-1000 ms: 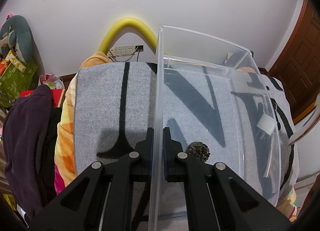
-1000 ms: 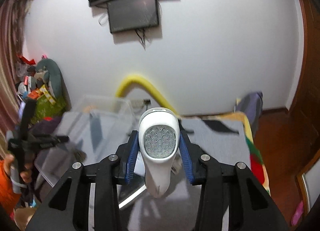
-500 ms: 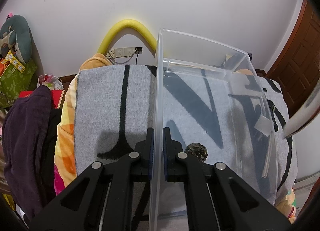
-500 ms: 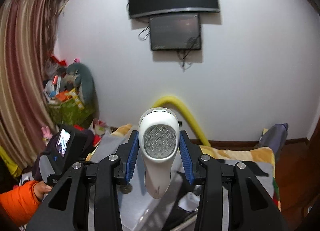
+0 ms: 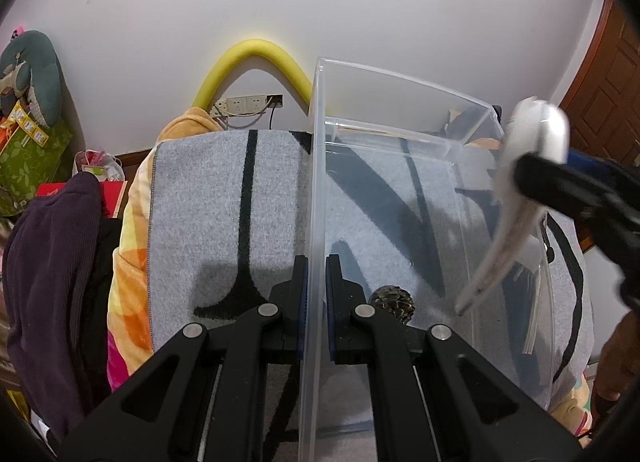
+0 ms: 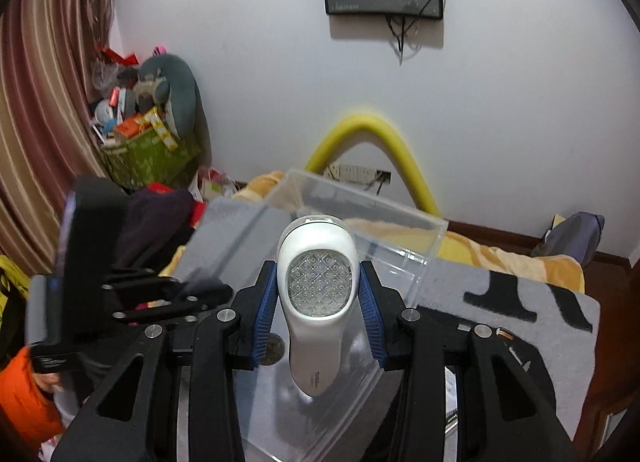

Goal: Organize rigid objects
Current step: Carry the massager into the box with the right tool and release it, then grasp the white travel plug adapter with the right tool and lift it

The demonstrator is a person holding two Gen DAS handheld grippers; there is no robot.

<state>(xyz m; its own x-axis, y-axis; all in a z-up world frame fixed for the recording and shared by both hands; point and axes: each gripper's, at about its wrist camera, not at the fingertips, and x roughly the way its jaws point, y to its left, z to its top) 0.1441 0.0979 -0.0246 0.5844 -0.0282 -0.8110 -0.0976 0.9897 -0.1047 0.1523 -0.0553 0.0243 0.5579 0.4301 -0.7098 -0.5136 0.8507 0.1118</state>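
My left claw (image 5: 316, 294) is pinched tight on the near left wall of the clear plastic bin (image 5: 400, 134), one finger outside and one inside. The bin sits on a grey blanket (image 5: 224, 198) with black lettering, spread over a bed.

My right claw (image 6: 318, 302) is clamped on a white handheld device (image 6: 318, 294), blue pads against both its sides, patterned round face toward the camera. In the left wrist view that device (image 5: 520, 182) hangs above the bin's right wall, tilted, narrow end pointing down toward the inside, blurred. It is not touching the bin floor.

A dark spiky pinecone-like object (image 5: 394, 302) lies on the bin floor, just beside my left claw's inner finger. A clear straw-like tube (image 5: 538, 302) lies along the bin's right wall; I cannot tell whether it is inside or outside.

A yellow foam tube (image 5: 256, 58) arches against the wall behind. A person's hand in an orange sleeve (image 6: 24, 394) holds the left claw's handle.
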